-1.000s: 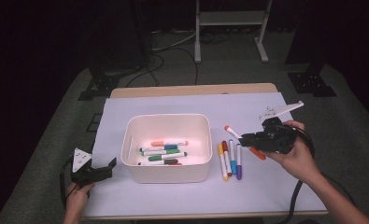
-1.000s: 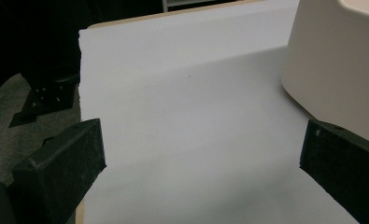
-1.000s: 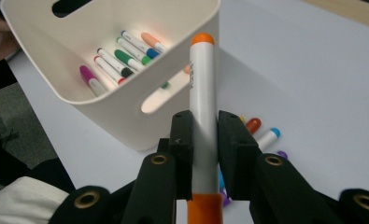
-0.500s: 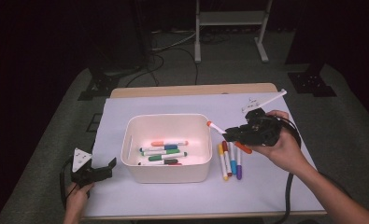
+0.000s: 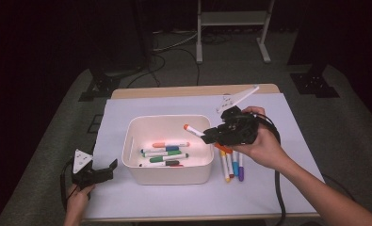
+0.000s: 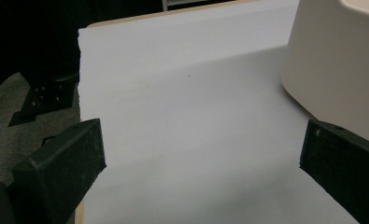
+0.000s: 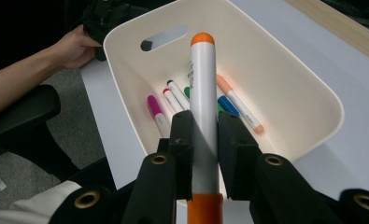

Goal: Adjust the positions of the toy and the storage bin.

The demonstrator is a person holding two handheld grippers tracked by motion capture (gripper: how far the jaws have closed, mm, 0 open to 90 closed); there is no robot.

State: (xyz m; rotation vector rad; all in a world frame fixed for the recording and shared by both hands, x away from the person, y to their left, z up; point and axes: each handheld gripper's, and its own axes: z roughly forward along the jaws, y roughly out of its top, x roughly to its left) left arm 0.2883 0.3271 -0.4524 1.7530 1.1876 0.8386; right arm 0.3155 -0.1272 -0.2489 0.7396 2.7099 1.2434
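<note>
We are mid-transfer: carrying the white-barrelled marker with orange cap (image 7: 202, 112) into the cream plastic bin (image 5: 132, 165). The right gripper (image 5: 211, 136) is pinching that marker between its black pads (image 7: 182, 154); the jaws are pressed onto the barrel, and the capped tip is poking out over the bin's right rim, above the markers already lying inside (image 5: 165, 153)

The left gripper (image 5: 109, 170) is sitting at the table's near-left corner on the white sheet (image 6: 182, 116), jaws spread, nothing between them, the bin wall just beside one jaw

Next move, as we are judging it: getting the marker further over the bin's open middle, tipping it down, then spreading the jaws so it drops clear of the rim and not back onto the sheet. Four loose markers (image 5: 230, 165) are waiting on the sheet to the right of the bin, so more pick-ups are probably following

Versus a second ago: the right gripper was holding the marker out over the loose row to the right of the bin; it is now leftward at the rim. Left gripper, bin contents and loose row are looking unchanged
</note>
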